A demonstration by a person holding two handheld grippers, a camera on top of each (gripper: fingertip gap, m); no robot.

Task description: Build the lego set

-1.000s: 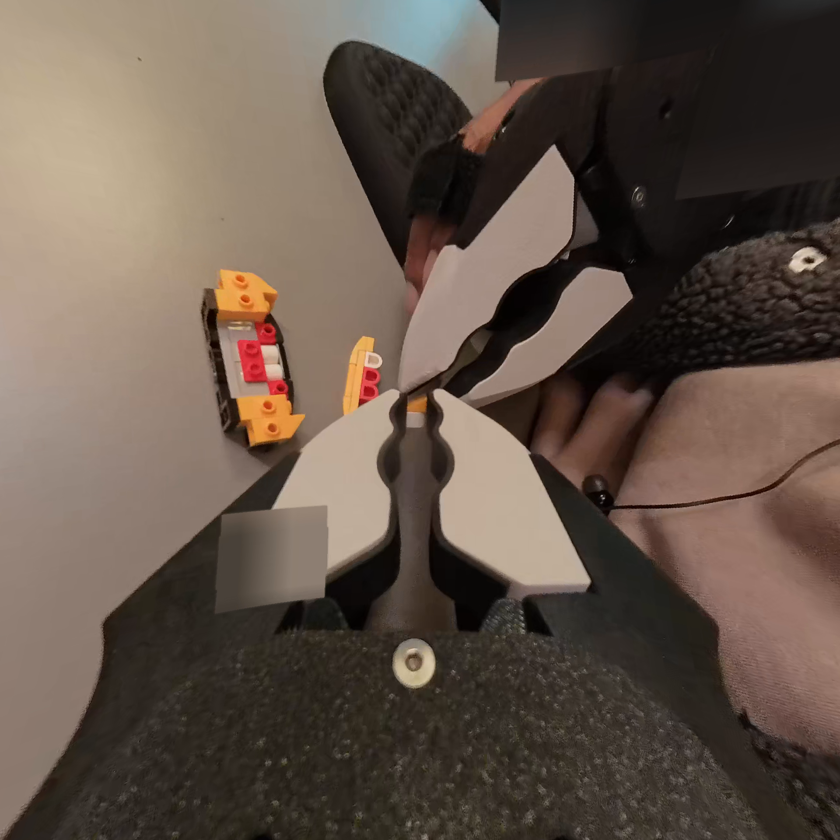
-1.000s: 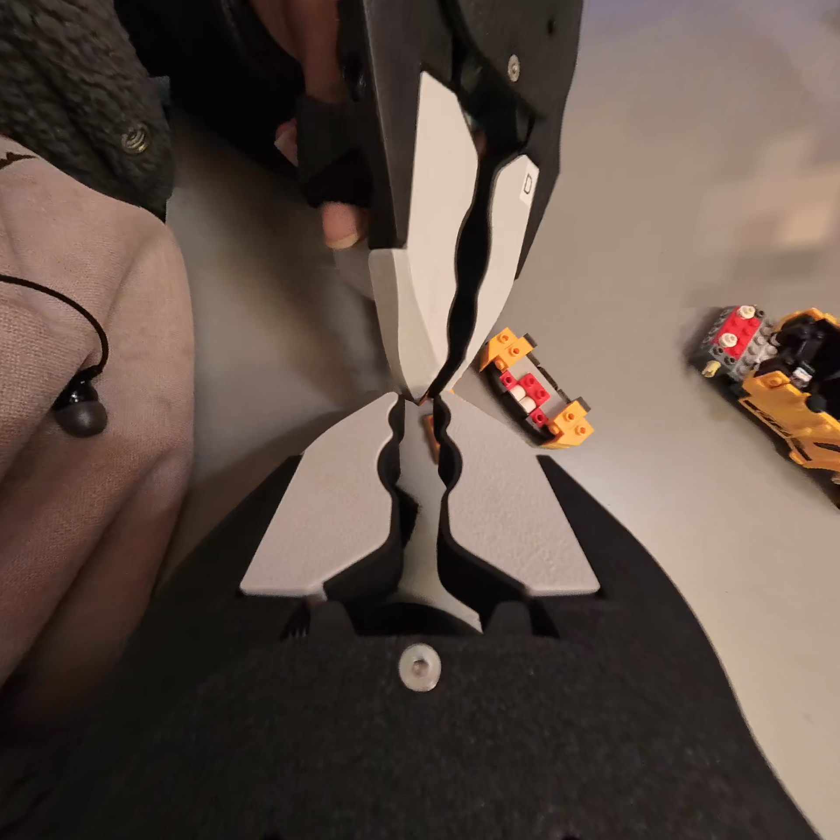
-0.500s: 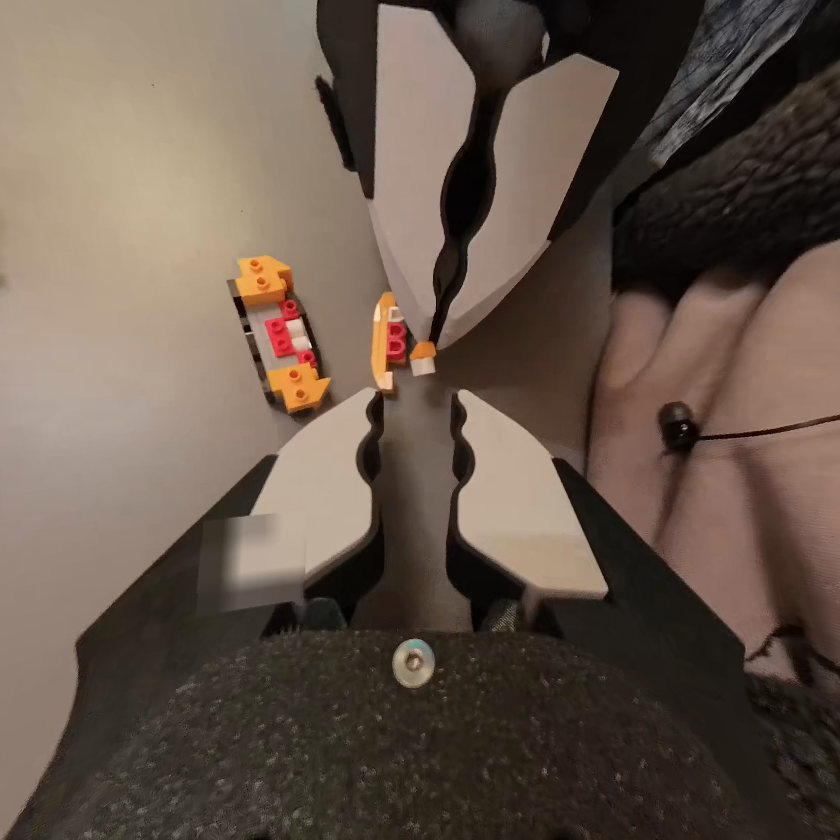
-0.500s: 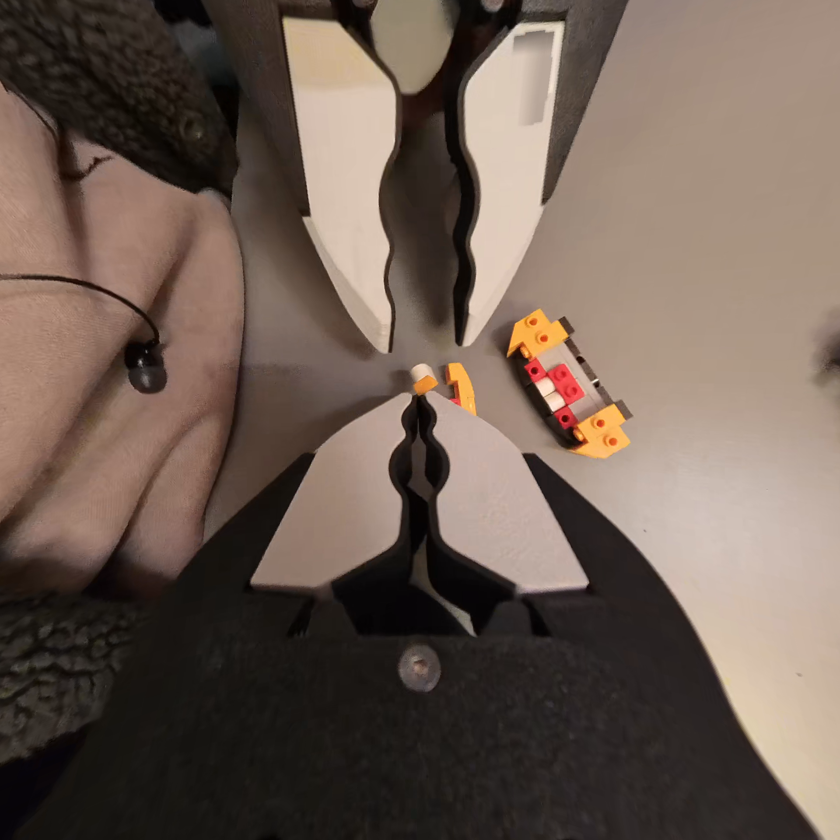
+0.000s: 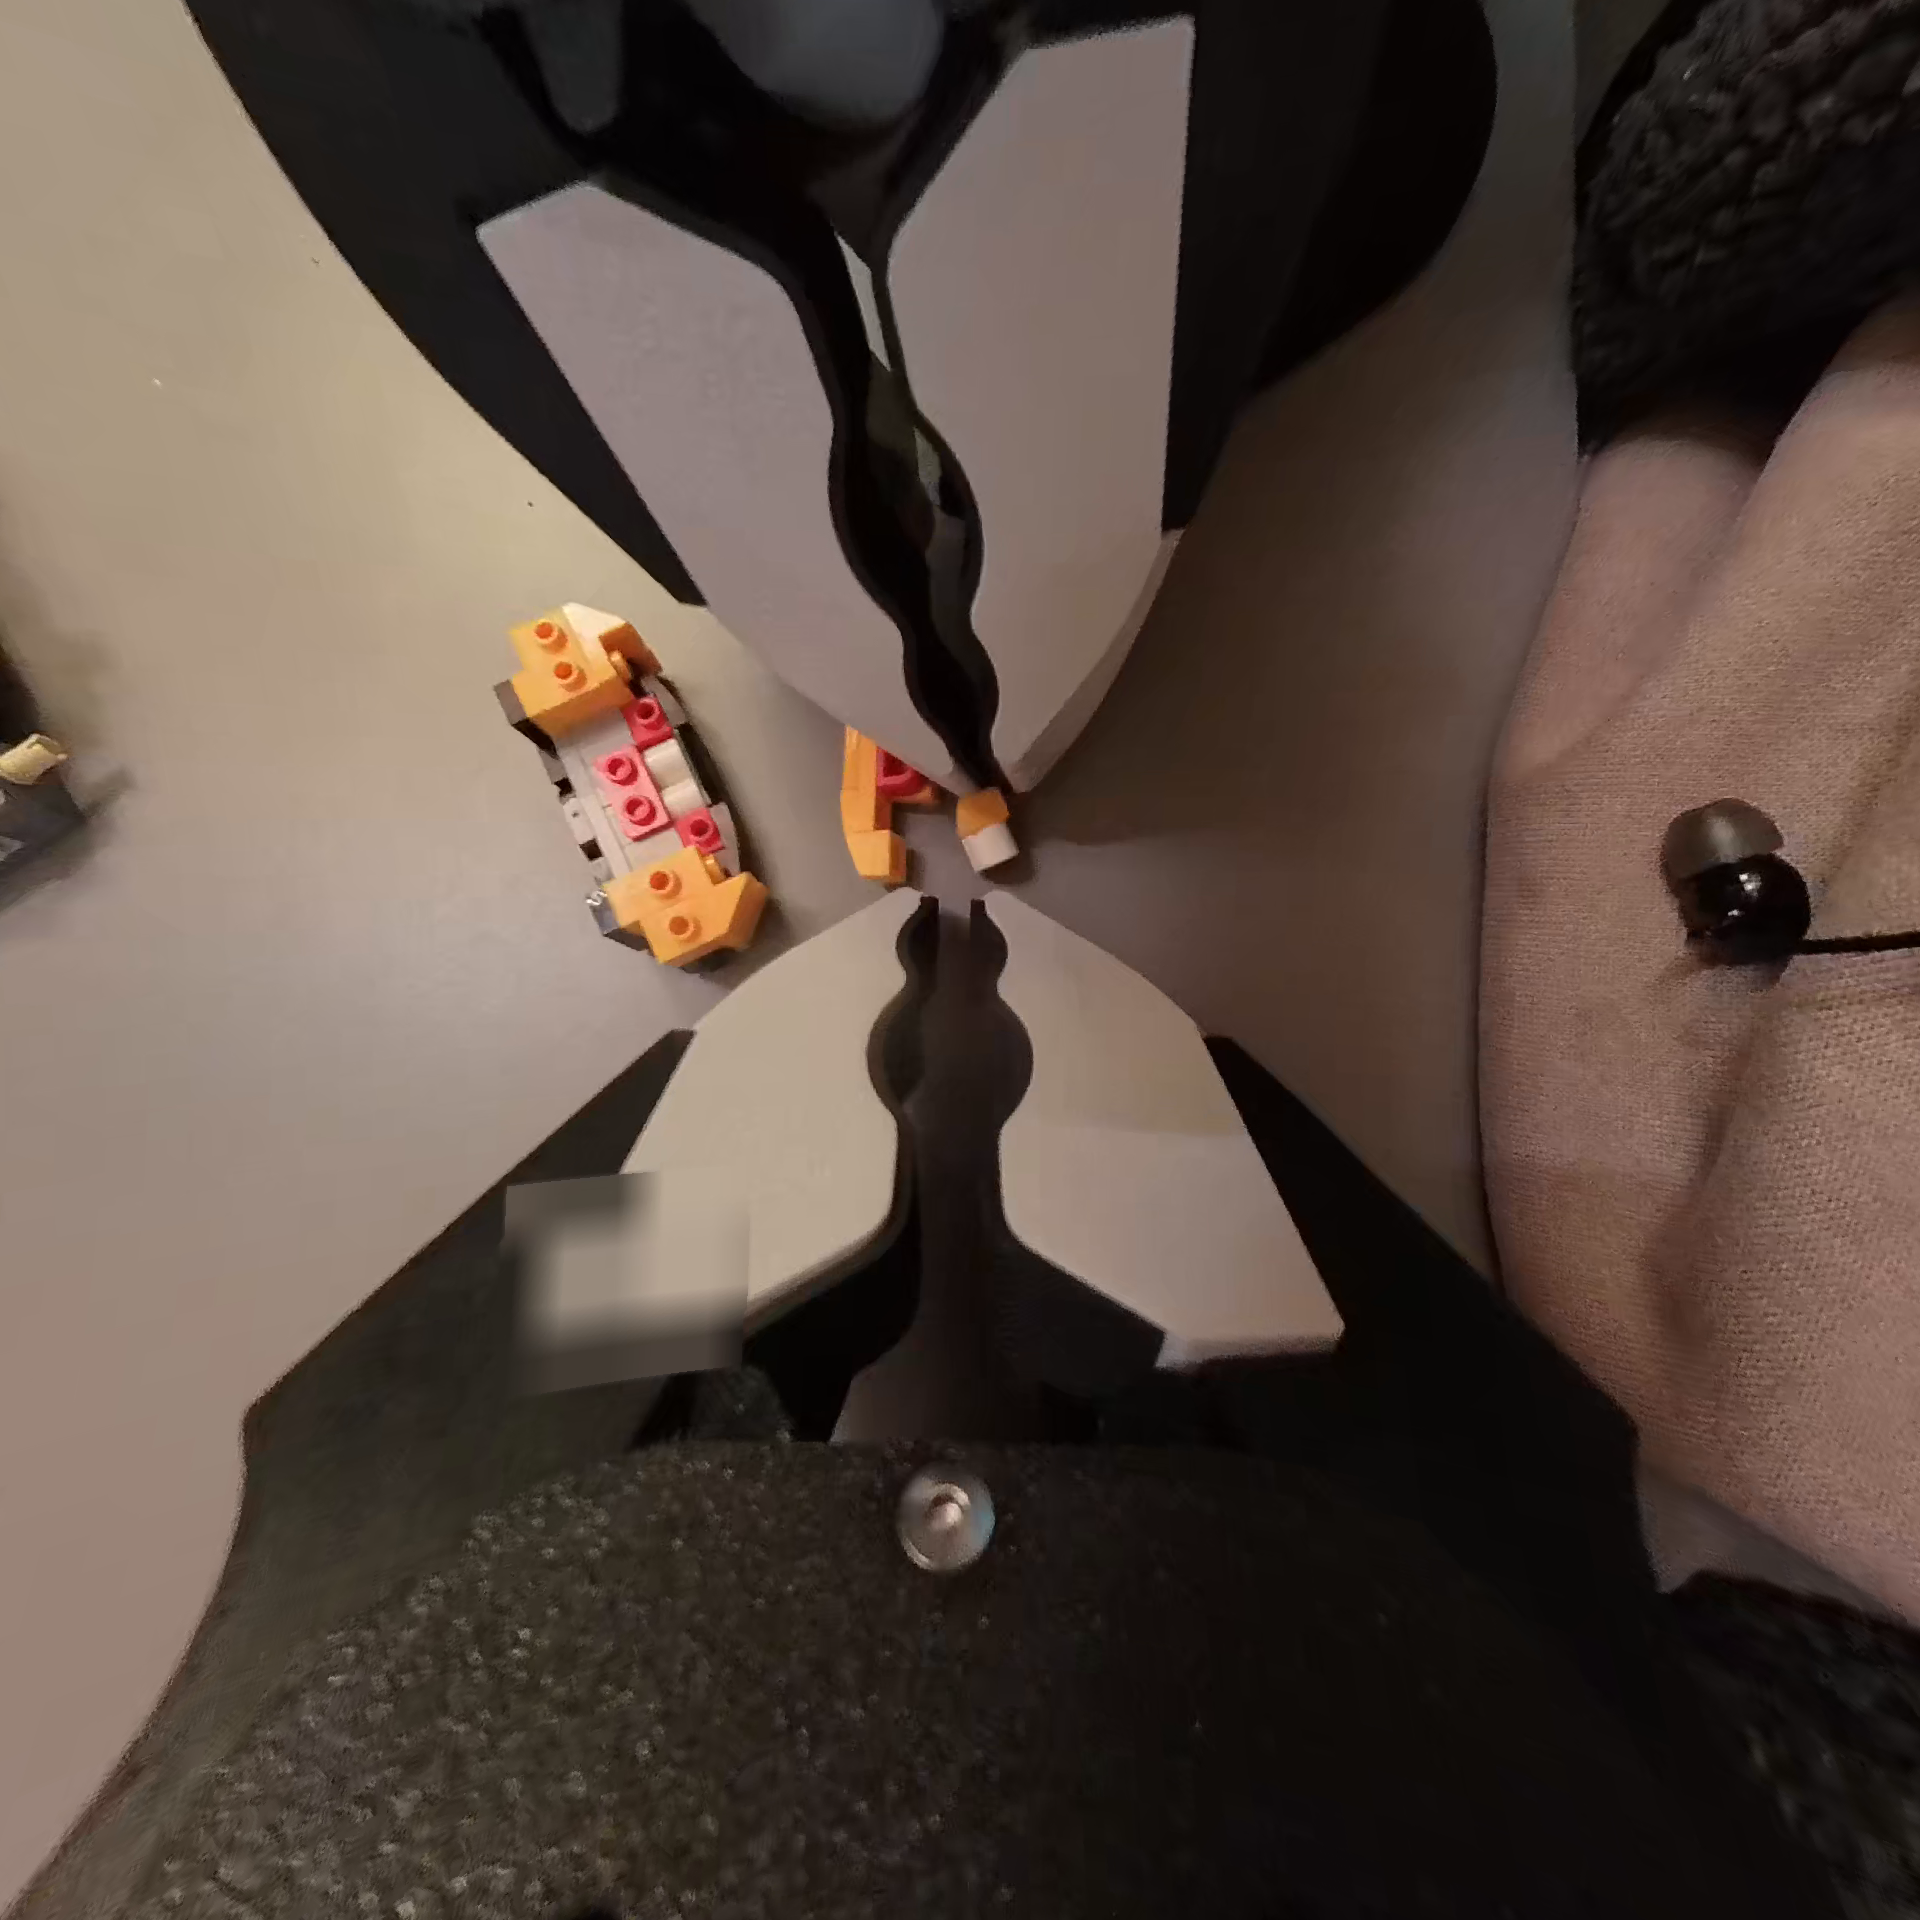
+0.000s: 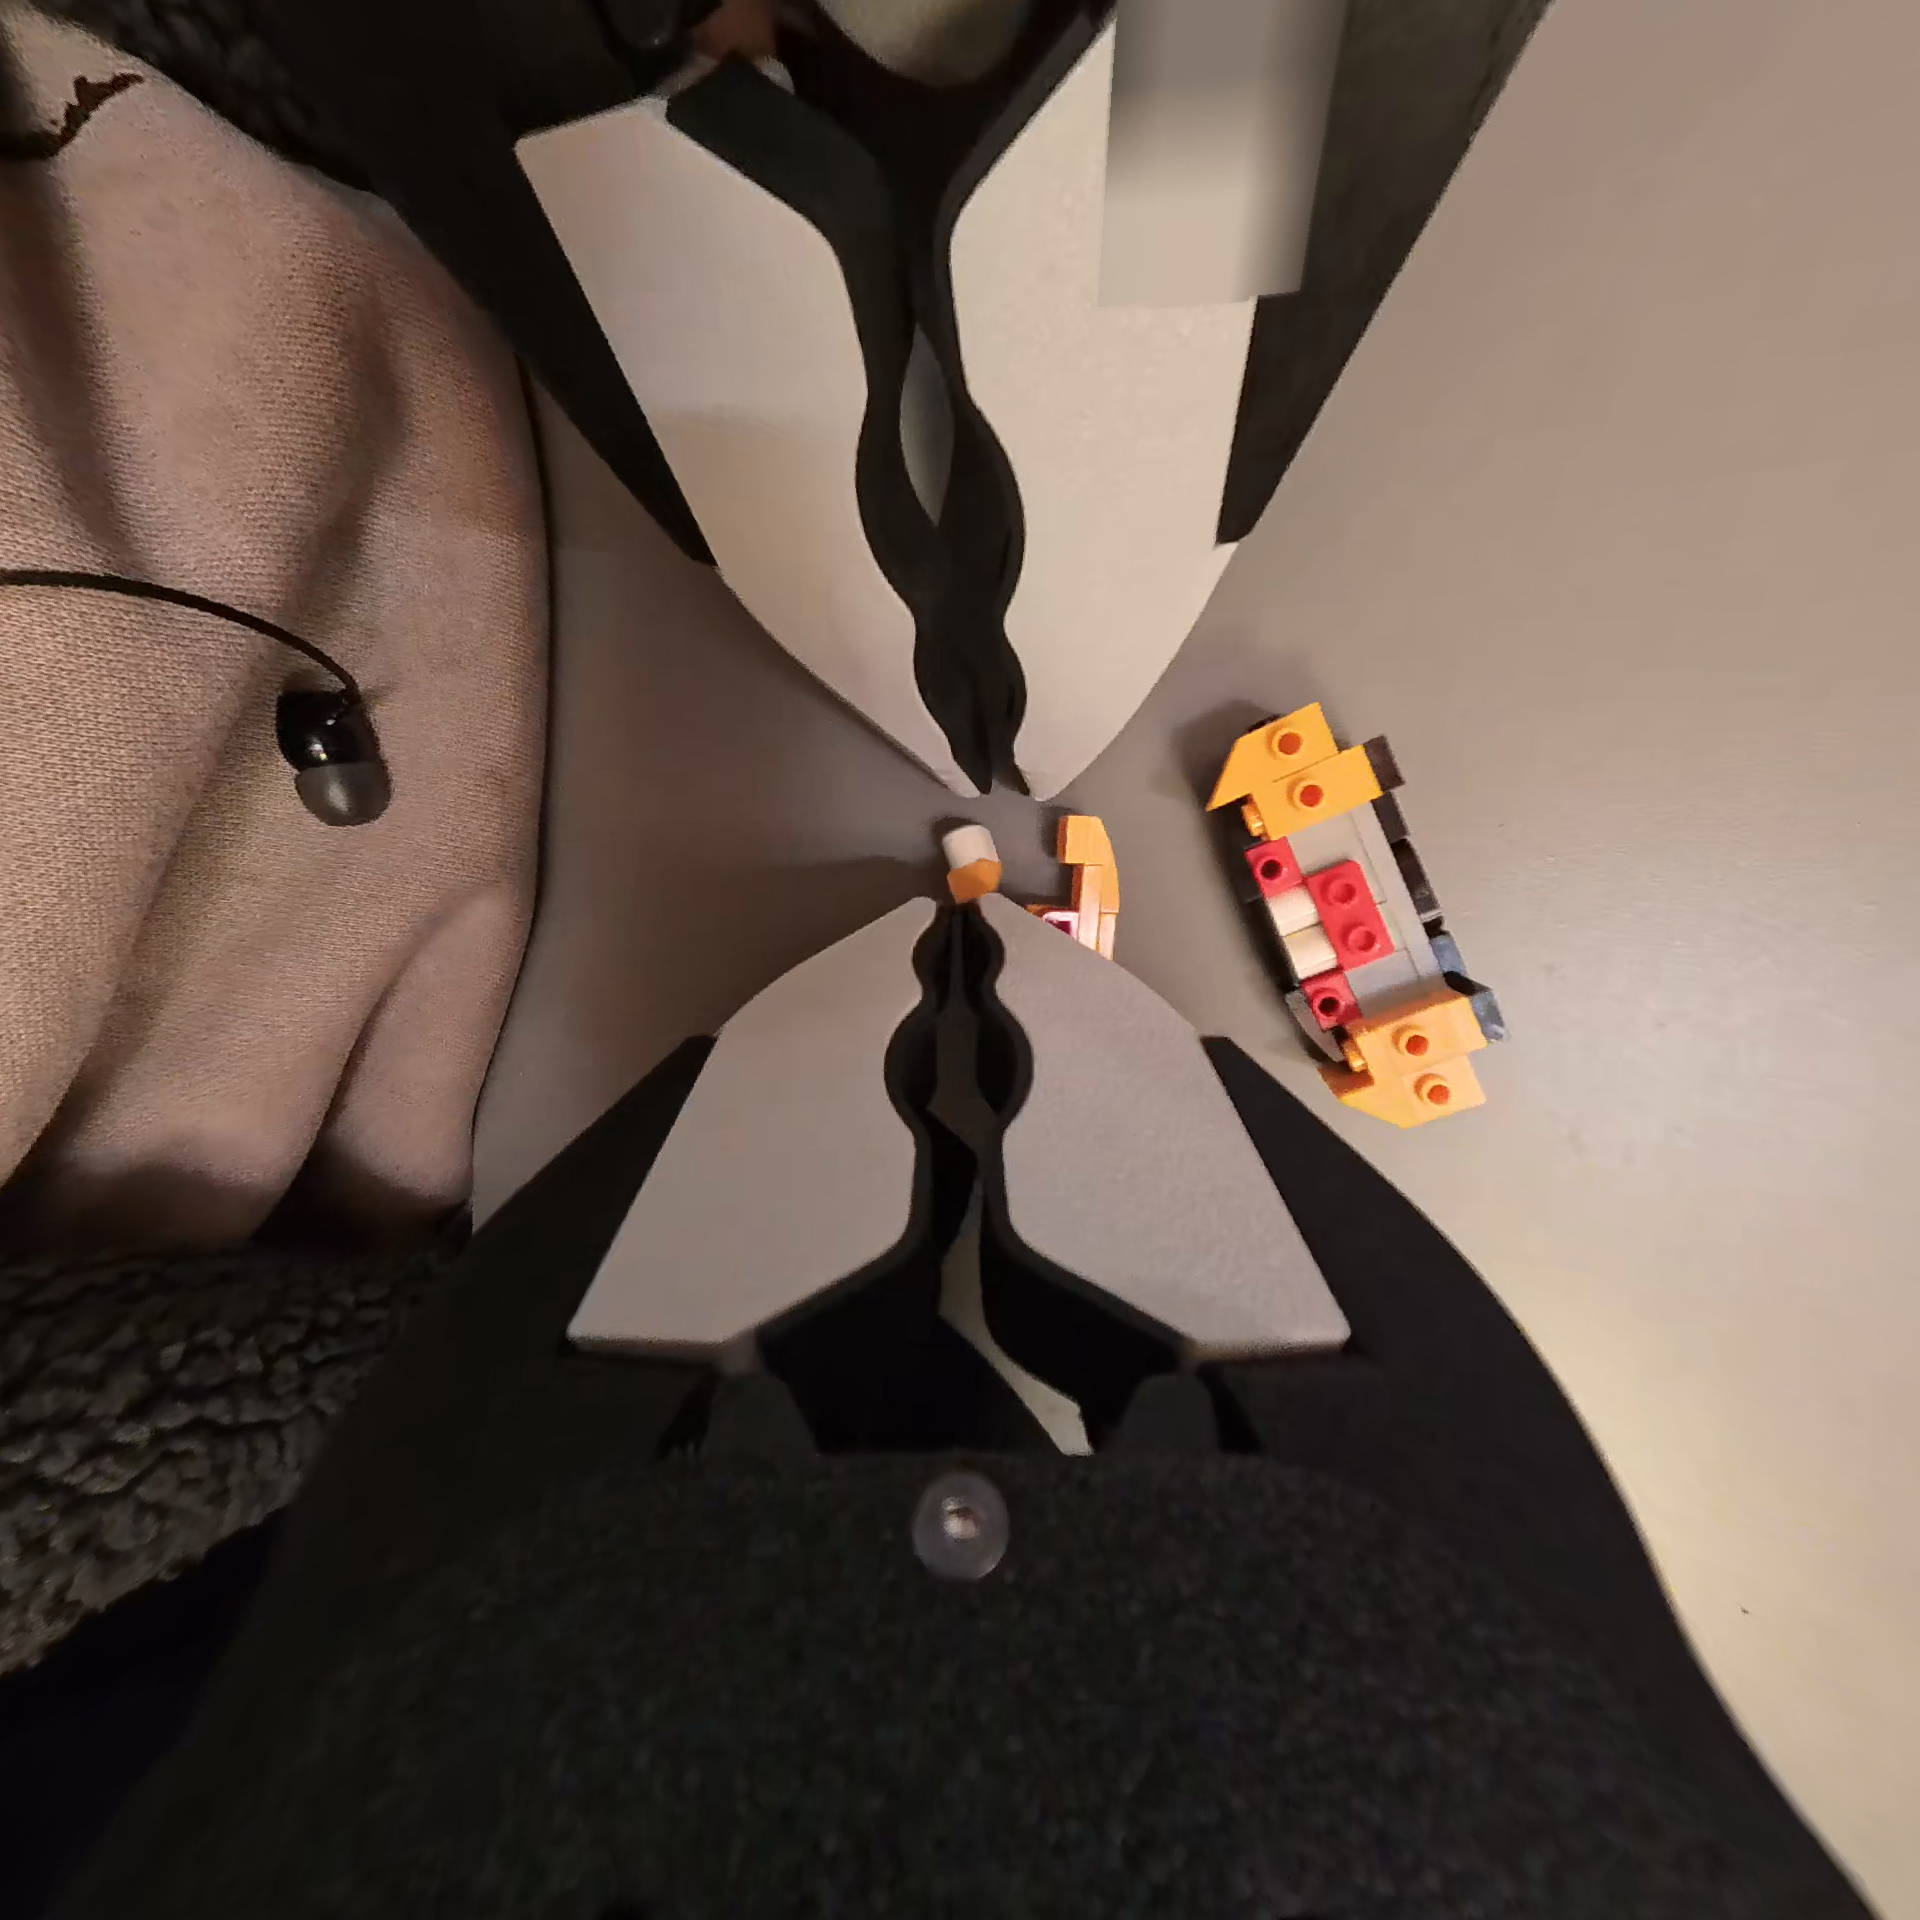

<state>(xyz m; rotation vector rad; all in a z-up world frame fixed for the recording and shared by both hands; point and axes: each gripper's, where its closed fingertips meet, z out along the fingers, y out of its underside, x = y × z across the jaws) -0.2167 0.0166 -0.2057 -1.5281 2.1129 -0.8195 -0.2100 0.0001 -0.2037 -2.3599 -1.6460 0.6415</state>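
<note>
Two grippers meet tip to tip over a plain pale grey tabletop (image 6: 1558, 520), matte and evenly lit, warmer toward the lower right of the right wrist view. In that view your right gripper (image 6: 962, 902) rises from the bottom centre, its jaws drawn together on a small orange-and-white piece (image 6: 971, 860) that sticks out just past the tips. Your left gripper (image 5: 951, 906) fills the bottom of its own view; its jaws stand narrowly apart at the tips and grasp nothing, with the small piece just beyond them.

Just right of the piece in the right wrist view, a curved orange part with a red brick (image 6: 1091, 894) lies on the table, partly hidden by the right finger. Further right, well clear of both grippers, lies the larger lego sub-assembly (image 6: 1351, 925): a grey and black base, red and white bricks down its middle, an orange wedge at each end; in the left wrist view it sits centre left (image 5: 634, 805).

Along the left edge of the right wrist view you see beige fabric (image 6: 208, 727) with a black earbud on a thin cord (image 6: 327, 753) resting on it; dark fleece (image 6: 135, 1382) shows below. At the far left edge of the left wrist view a dark object (image 5: 31, 810) is cut off; you cannot tell what it is.
</note>
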